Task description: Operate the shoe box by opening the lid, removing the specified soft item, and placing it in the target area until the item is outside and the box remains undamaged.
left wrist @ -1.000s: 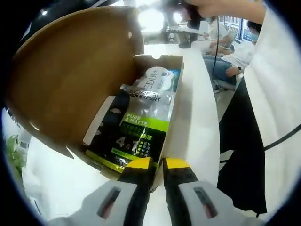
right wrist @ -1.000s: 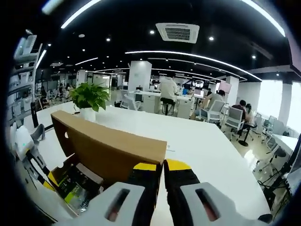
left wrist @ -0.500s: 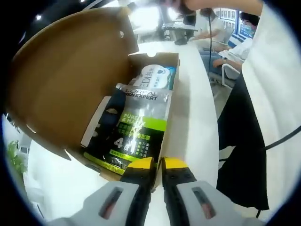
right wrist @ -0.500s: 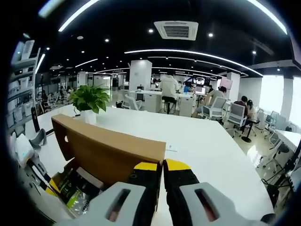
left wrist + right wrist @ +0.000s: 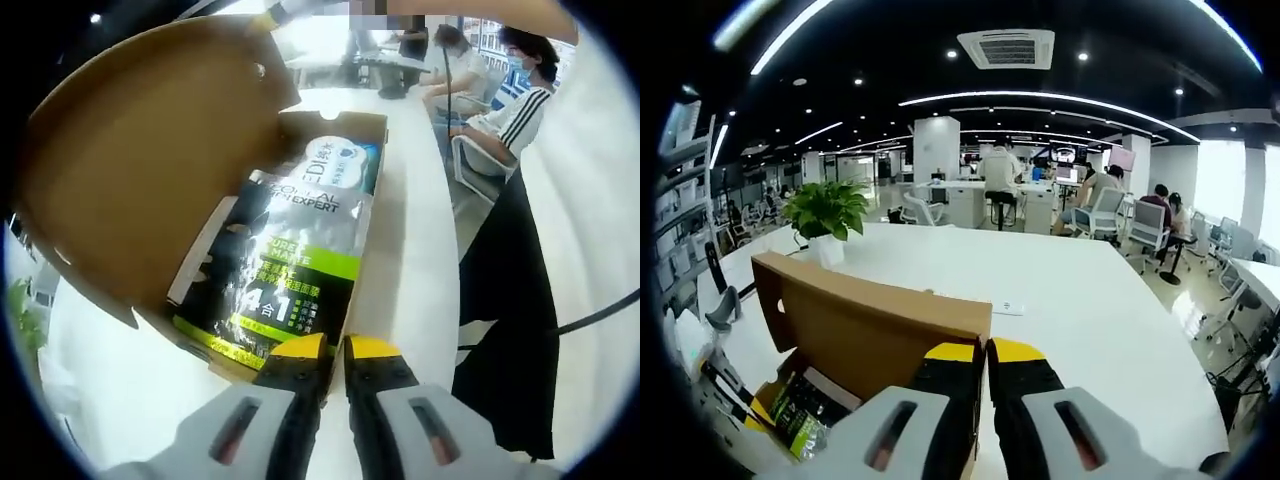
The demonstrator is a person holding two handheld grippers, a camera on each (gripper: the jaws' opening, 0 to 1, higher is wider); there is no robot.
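The shoe box stands open, its lid swung upright, so opening looks done; the soft pack lies inside, just ahead of the left gripper, not yet lifted out. That gripper's jaws sit nearly together at the box's near wall. The right gripper, jaws pinched narrow, appears to grip the lid's edge, steadying it.

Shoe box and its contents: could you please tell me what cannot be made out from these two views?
- Left gripper view: the left gripper covers the near wall of the shoe box; whether it pinches the wall is unclear.
- Left gripper view: the green-and-black pack hides what lies under it; the white pack is partly covered.
- Right gripper view: the raised lid hides most of the box interior; the right gripper covers the lid's edge.
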